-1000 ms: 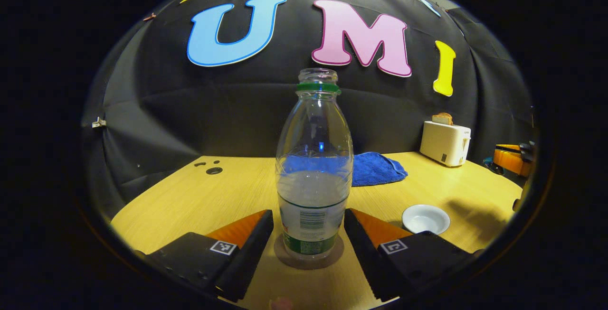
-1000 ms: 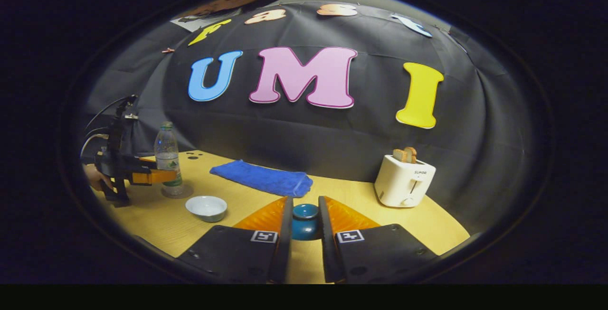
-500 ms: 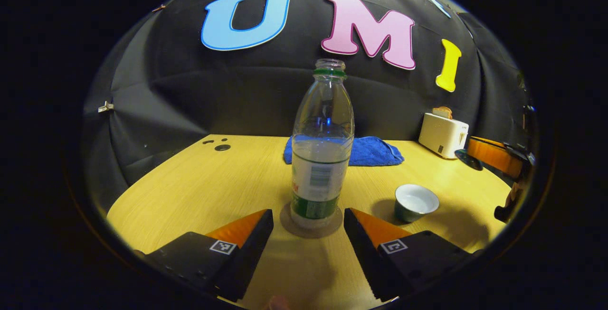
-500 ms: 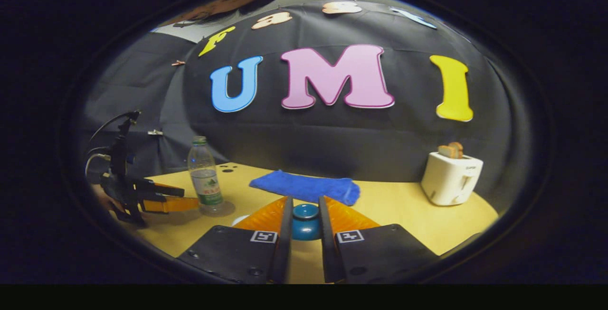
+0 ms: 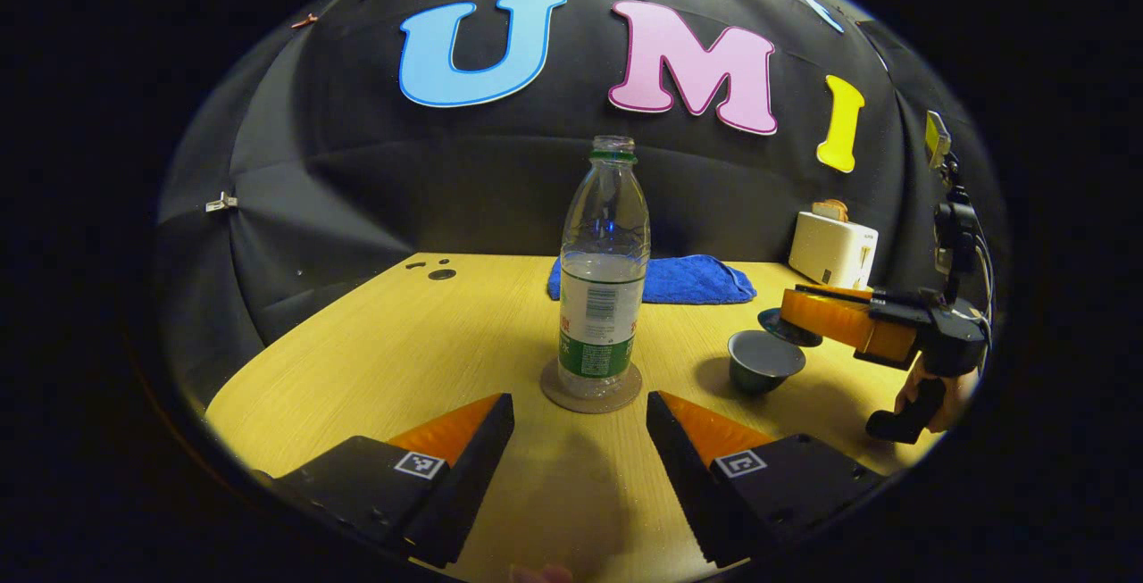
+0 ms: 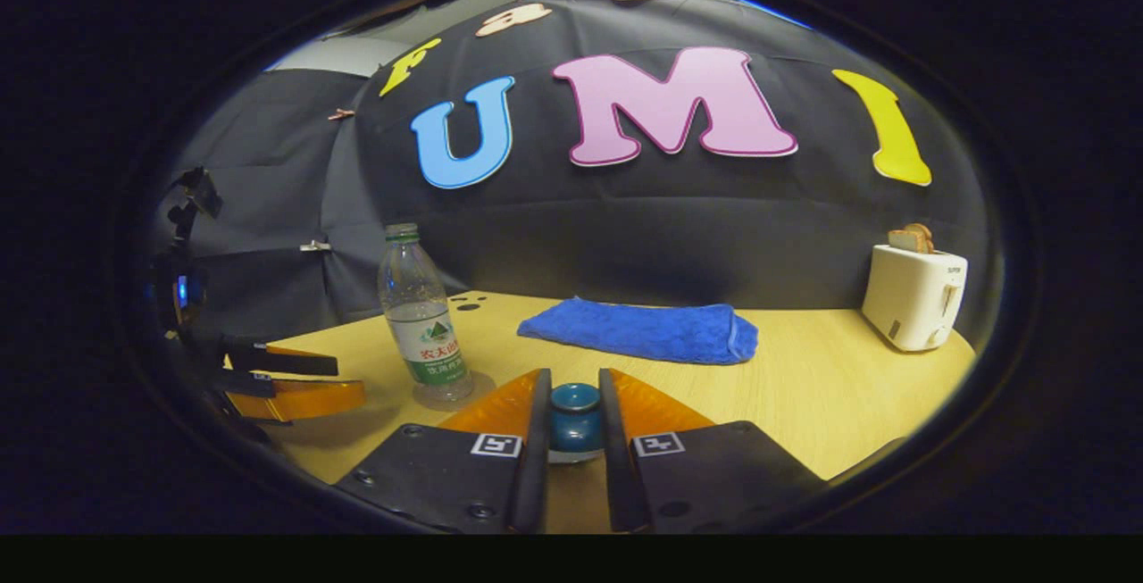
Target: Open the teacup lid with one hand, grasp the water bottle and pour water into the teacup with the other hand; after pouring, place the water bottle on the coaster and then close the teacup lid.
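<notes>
Right claw (image 6: 572, 440): closed on the knob of the teacup lid (image 6: 574, 411), both fingers pressing its sides; lid held off the cup; seen from the left gripper view (image 5: 808, 326), hanging just above and a little to the far side of the teacup (image 5: 765, 361).
Left claw (image 5: 580, 440): wide open, gripping nothing; fingers apart on either side of the line to the bottle, well short of it, low over the tabletop (image 5: 402, 342).
Water bottle (image 5: 604, 272): upright on the coaster (image 5: 590, 388), uncapped, partly filled; touched by neither claw.
Teacup: open, dark outside, standing on the tabletop to the right of the coaster, near but not touching; water level not readable from here.
Further out: blue towel (image 6: 645, 331) flat near the back wall; white toaster (image 6: 913, 295) with bread at the far right edge.
Step in hand, by judgement: pouring and bottle placement apparently done; lid closing left.
Risk, lid off-centre: lowered from its present spot, likely to catch one edge of the rim and sit tilted, or to nudge the light cup and slop water.
Risk, grip: small rounded knob, pinched on its sides; easy to twist or slip if pressed down against the rim before release.
Risk, open bottle: no cap, narrow base on a small coaster; a brush from the open left claw enough to tip it and spill across the tabletop.
</notes>
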